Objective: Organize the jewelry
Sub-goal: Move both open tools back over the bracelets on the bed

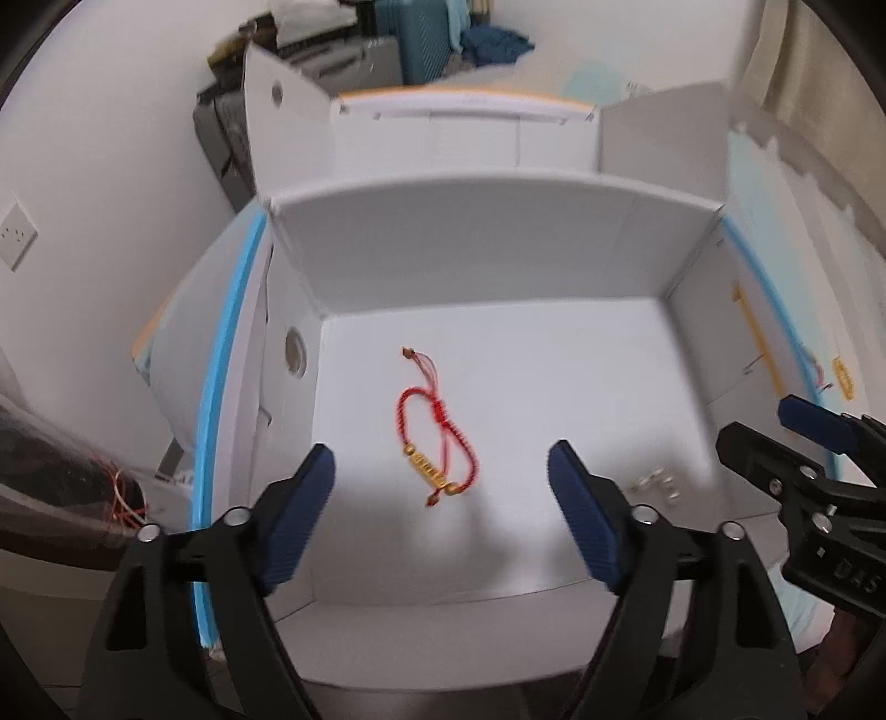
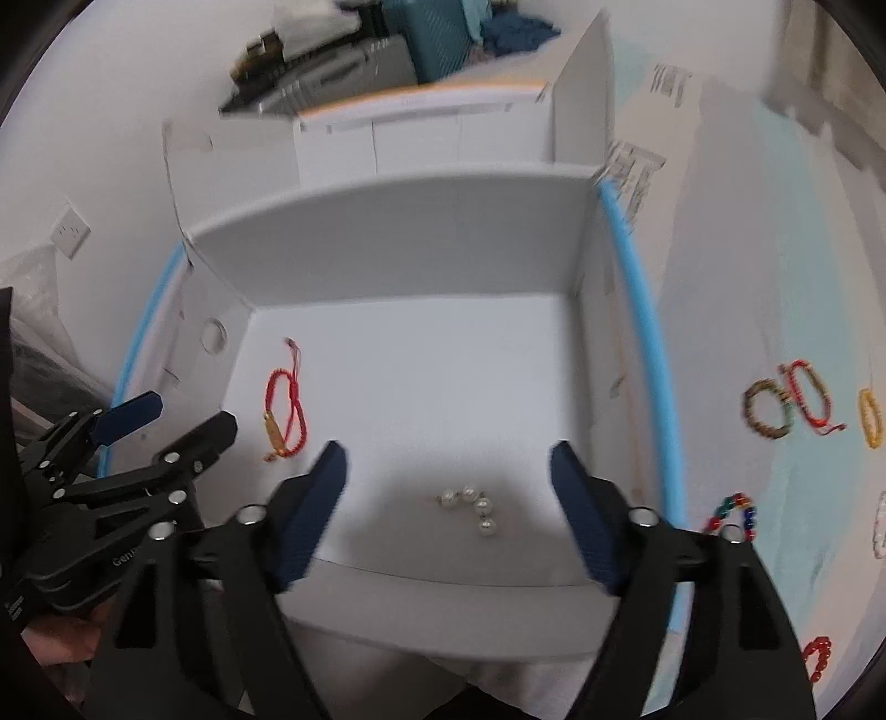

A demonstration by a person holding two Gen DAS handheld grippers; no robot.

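A red cord bracelet (image 1: 437, 437) with gold beads lies on the floor of the white open box (image 1: 498, 249); my left gripper (image 1: 443, 459) hangs open just above it, nothing between its fingers. In the right wrist view the same bracelet (image 2: 285, 404) lies left in the box (image 2: 387, 232). A small string of pearls (image 2: 470, 507) rests on the box floor under my right gripper (image 2: 448, 459), which is open and empty. The pearls (image 1: 659, 482) show faintly in the left wrist view, beside the right gripper (image 1: 769, 426).
Outside the box on the pale blue surface to the right lie several bracelets: a brown bead one (image 2: 767, 410), a red one (image 2: 808, 396), a yellow one (image 2: 870, 418) and a multicoloured one (image 2: 733, 512). The box has blue-edged walls (image 2: 637, 332). Suitcases (image 2: 432, 39) stand behind.
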